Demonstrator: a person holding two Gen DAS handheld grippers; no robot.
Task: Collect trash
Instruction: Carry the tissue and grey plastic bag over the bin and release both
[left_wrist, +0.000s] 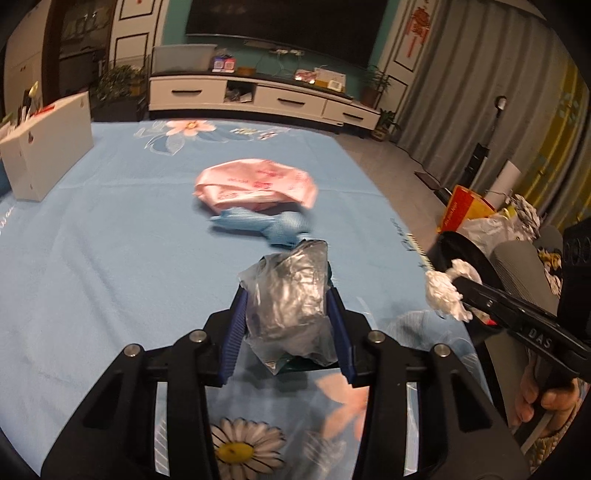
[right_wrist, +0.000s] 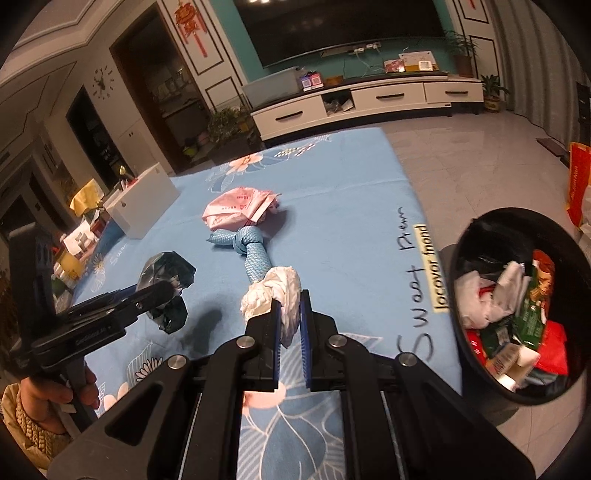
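Note:
My left gripper is shut on a crumpled silver plastic wrapper and holds it above the blue floral table cover; the wrapper also shows in the right wrist view. My right gripper is shut on a white crumpled tissue, which also shows in the left wrist view. A pink plastic bag and a knotted blue cloth lie on the table beyond both grippers. A black trash bin, full of wrappers, stands off the table's right edge.
A white box stands at the table's left side. A red and yellow bag sits on the floor to the right, behind the bin. A white TV cabinet lines the far wall.

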